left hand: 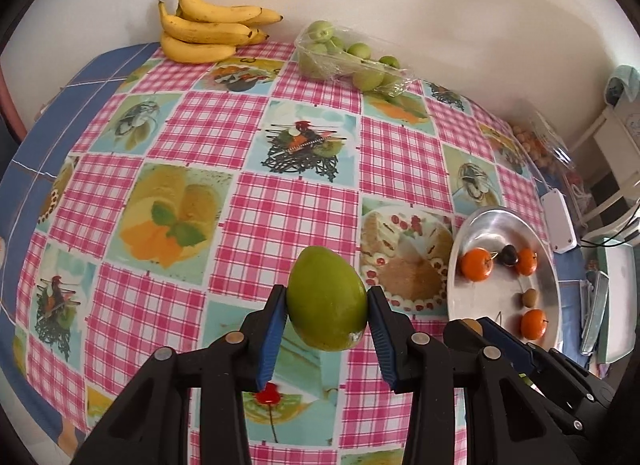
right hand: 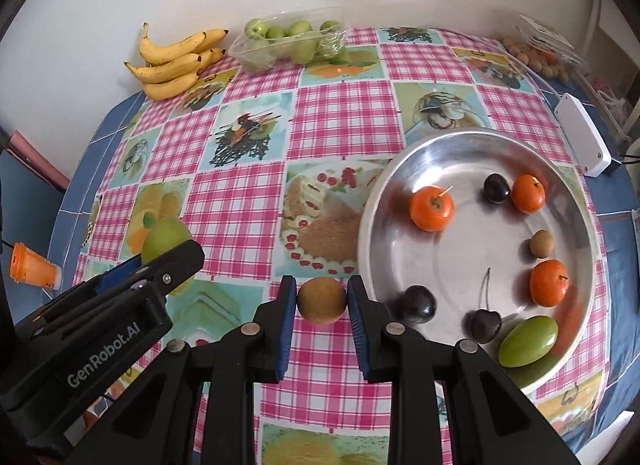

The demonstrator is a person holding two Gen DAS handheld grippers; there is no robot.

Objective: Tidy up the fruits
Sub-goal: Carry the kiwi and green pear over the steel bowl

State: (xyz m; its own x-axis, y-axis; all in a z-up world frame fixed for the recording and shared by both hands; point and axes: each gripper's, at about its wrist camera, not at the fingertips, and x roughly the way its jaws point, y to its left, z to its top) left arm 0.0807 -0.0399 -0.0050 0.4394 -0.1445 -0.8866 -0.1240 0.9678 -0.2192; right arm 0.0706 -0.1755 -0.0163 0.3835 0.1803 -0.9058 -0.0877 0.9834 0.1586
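Note:
My left gripper [left hand: 327,301] is shut on a green mango [left hand: 326,299] and holds it above the tablecloth, left of the steel bowl [left hand: 500,221]. My right gripper [right hand: 322,299] is shut on a small brown kiwi [right hand: 321,300] just left of the steel bowl's rim [right hand: 368,225]. The bowl holds three oranges, dark cherries or plums, a small brown fruit [right hand: 541,243] and a green fruit [right hand: 528,340]. The left gripper and its mango [right hand: 164,239] show at the left of the right wrist view.
Bananas [left hand: 208,29] and a clear tray of green apples [left hand: 344,57] lie at the table's far edge by the wall. A white box [right hand: 582,141] and a bag of small fruits [right hand: 536,51] sit far right. An orange cap [right hand: 32,271] lies at the left.

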